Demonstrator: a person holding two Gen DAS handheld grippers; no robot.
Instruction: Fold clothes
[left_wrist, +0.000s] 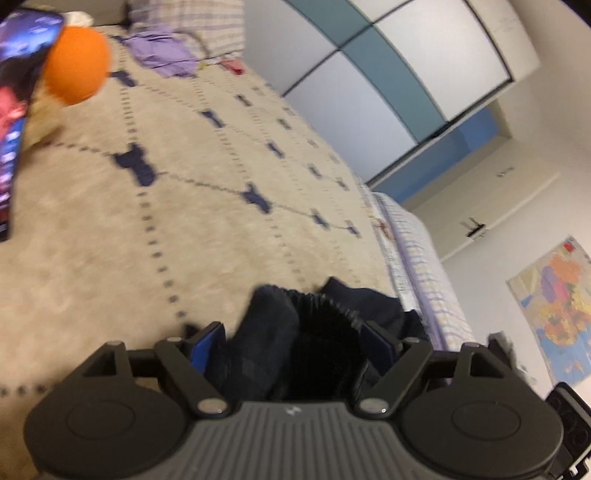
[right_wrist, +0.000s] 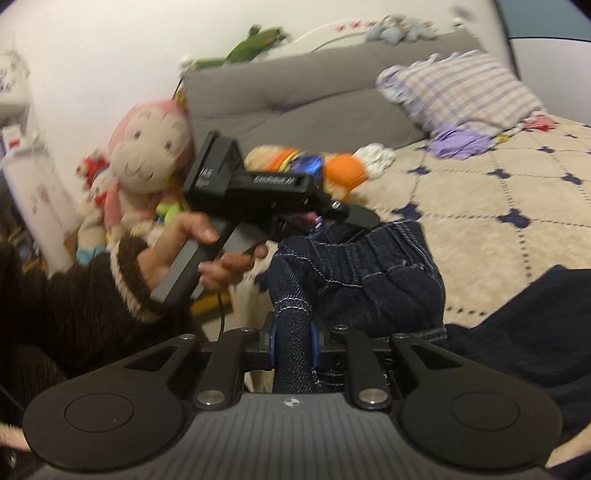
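Note:
A dark navy denim garment (right_wrist: 354, 273) with white stitching is held up over the bed. My right gripper (right_wrist: 293, 343) is shut on a bunched fold of it. My left gripper (left_wrist: 291, 339) has a thick bunch of the same dark garment (left_wrist: 295, 332) between its blue pads (left_wrist: 205, 345); the jaws stand wide around the cloth. In the right wrist view the left gripper (right_wrist: 325, 218) shows, held by a hand (right_wrist: 192, 251), pinching the garment's elastic waistband. More of the dark cloth (right_wrist: 517, 332) hangs to the right.
The bed has a beige blanket (left_wrist: 184, 184) with dark blue diamond marks. A purple cloth (right_wrist: 458, 142), a checked pillow (right_wrist: 461, 88), plush toys (right_wrist: 147, 147), an orange ball-like toy (left_wrist: 77, 64) and a grey headboard (right_wrist: 295, 92) lie at its head. A wardrobe (left_wrist: 406, 74) stands beyond.

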